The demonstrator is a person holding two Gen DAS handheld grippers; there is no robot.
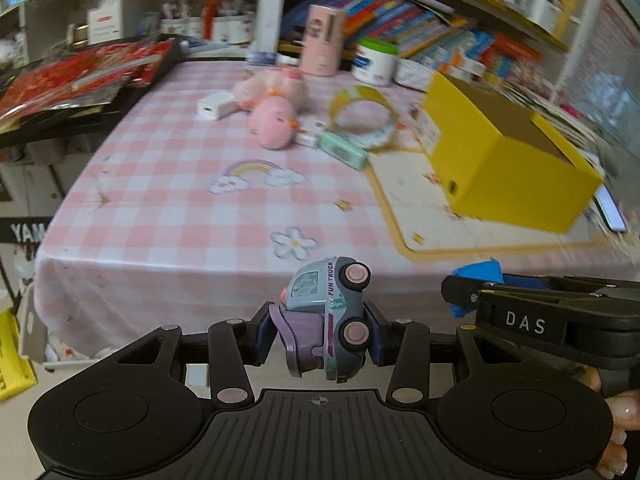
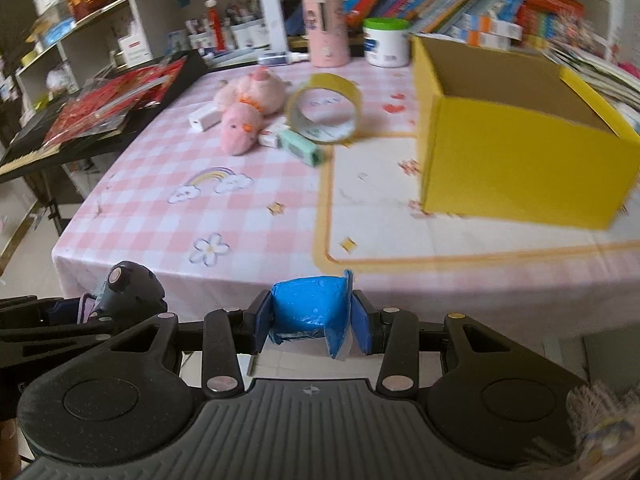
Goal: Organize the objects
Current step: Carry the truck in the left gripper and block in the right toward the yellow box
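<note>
My left gripper [image 1: 322,334] is shut on a small grey-blue toy truck [image 1: 332,320] turned on its side, off the table's near edge. My right gripper [image 2: 312,322] is shut on a blue soft packet [image 2: 310,306], also short of the near edge; the right gripper [image 1: 472,292] shows at the right of the left wrist view. An open yellow box [image 1: 500,172] [image 2: 516,176] stands on the right of the table. Pink plush toys [image 1: 274,114] [image 2: 244,116], a yellow tape roll [image 1: 362,116] [image 2: 326,110], a mint case [image 1: 344,150] [image 2: 300,145] and a white charger [image 1: 214,106] [image 2: 204,118] lie further back.
The table wears a pink checked cloth [image 1: 168,200] with a cream mat [image 2: 400,220] under the box. A pink cylinder [image 2: 324,30] and a white jar [image 2: 386,42] stand at the far edge before full bookshelves. A black stand with red packets [image 1: 76,80] flanks the left side.
</note>
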